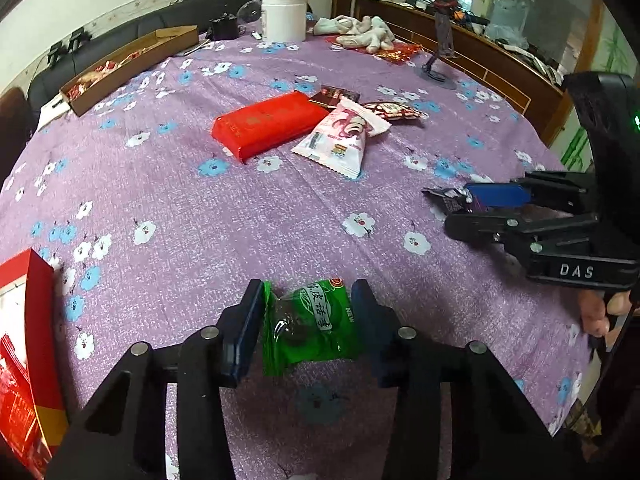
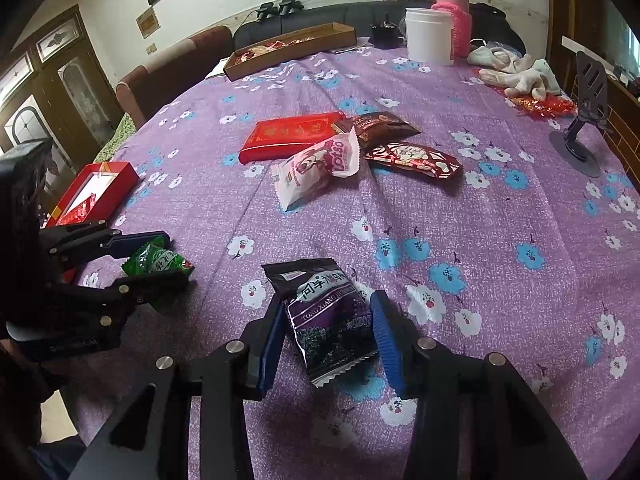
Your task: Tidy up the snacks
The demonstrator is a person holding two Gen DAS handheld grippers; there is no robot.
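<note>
Here, largest first: we note the round table (image 2: 500, 216) under its purple floral cloth, with a long cardboard tray (image 2: 292, 50) of snacks at the far edge and a red open box (image 2: 96, 196) near the left side.

Mid-table lies a loose cluster: a flat red packet (image 2: 290, 136), a white-and-pink Lotso bag (image 2: 316, 168) overlapping it, and two dark brown wrappers just beside it.

Nearest us are the two pieces in hand. The left gripper (image 1: 308, 328) has its jaws around a small green candy packet (image 1: 310, 328); the left pad touches the crimped edge, and the right pad appears to meet the packet's side, so we read it as gripped, lightly. The right gripper (image 2: 326, 336) straddles a dark purple snack packet (image 2: 328, 320), which rests on the cloth; the left pad touches it, while the right pad stands just off, so we record it as not yet clamped.

Handling judgement: both packets look light, soft and crinkly, with slick film that may slip or twist. We would hold across the filled middle, not the thin crimped seams, and squeeze gently, since the contents may crush.
</note>
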